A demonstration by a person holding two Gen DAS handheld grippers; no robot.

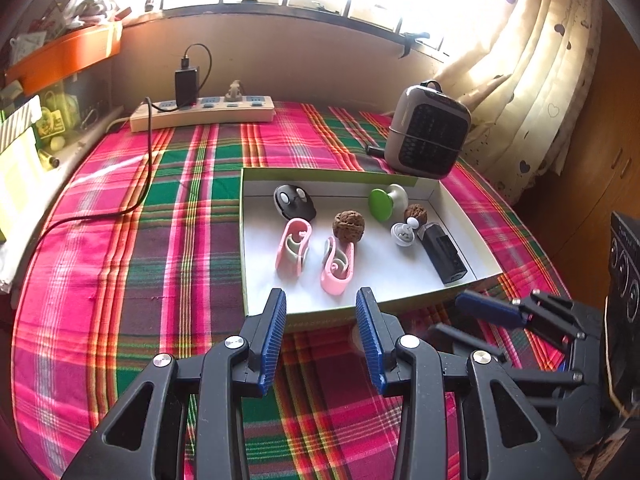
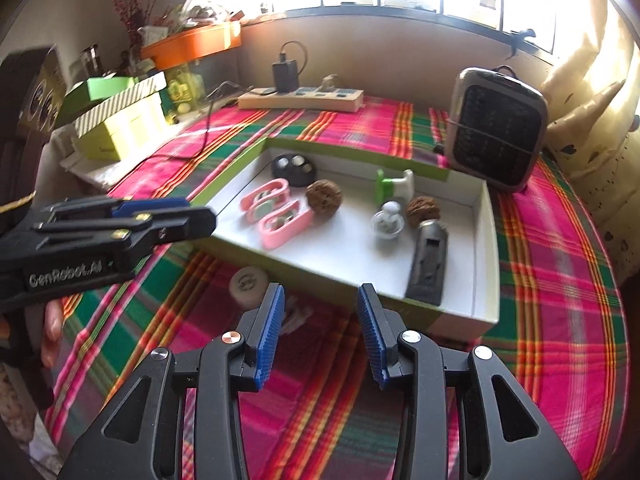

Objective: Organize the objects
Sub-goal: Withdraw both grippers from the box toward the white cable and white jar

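Note:
A shallow white box with green sides (image 1: 280, 312) (image 2: 476, 312) lies on the plaid cloth. It holds two pink clips (image 1: 292, 246) (image 2: 266, 198), two walnuts (image 1: 349, 226) (image 2: 324, 196), a black round item (image 1: 294, 202) (image 2: 293, 168), a green and white knob (image 1: 382, 204) (image 2: 394, 186), a small white round item (image 1: 404, 234) (image 2: 387, 222) and a dark oblong device (image 1: 442, 254) (image 2: 428, 266). My left gripper (image 1: 322, 300) is open and empty at the box's near edge. My right gripper (image 2: 320, 294) is open and empty just short of the box. A cream round object (image 2: 249, 284) lies on the cloth outside the box, left of the right gripper.
A small grey heater (image 1: 428, 130) (image 2: 496, 128) stands behind the box at right. A power strip with a charger (image 1: 202, 112) (image 2: 300, 96) lies at the back, its cable (image 1: 148, 168) trailing left. Boxes (image 2: 120, 120) clutter the left ledge. A curtain (image 1: 532, 80) hangs right.

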